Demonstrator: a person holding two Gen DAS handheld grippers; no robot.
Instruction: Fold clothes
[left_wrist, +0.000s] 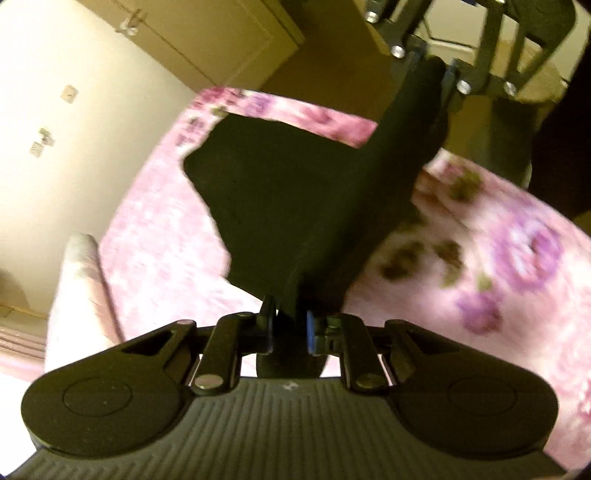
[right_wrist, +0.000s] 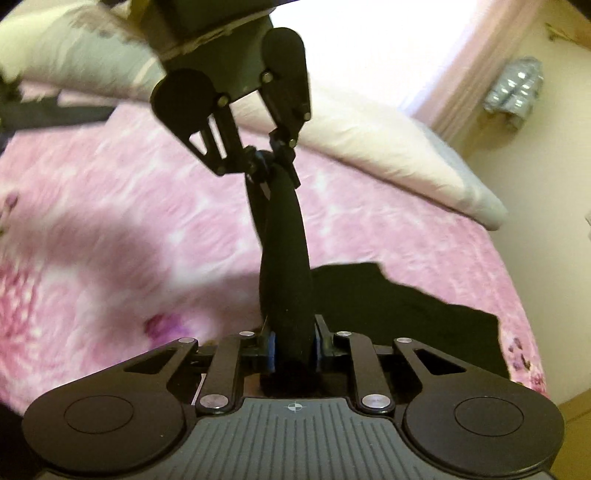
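A black garment (left_wrist: 295, 192) hangs stretched between my two grippers above a pink floral bedspread (left_wrist: 480, 266). My left gripper (left_wrist: 290, 325) is shut on one edge of it. My right gripper (right_wrist: 291, 350) is shut on the opposite edge. In the left wrist view the right gripper (left_wrist: 432, 74) shows at the far top, clamped on the cloth. In the right wrist view the left gripper (right_wrist: 273, 162) shows at the top, with the taut black garment (right_wrist: 284, 258) running between them. The lower part of the garment (right_wrist: 406, 314) drapes onto the bedspread (right_wrist: 147, 206).
White pillows (right_wrist: 388, 147) lie along the head of the bed, and one pillow (left_wrist: 77, 288) shows at the left in the left wrist view. A cream wall (left_wrist: 74, 129) and a wooden door (left_wrist: 207, 40) stand beyond the bed. A shiny wall fixture (right_wrist: 513, 88) hangs at the right.
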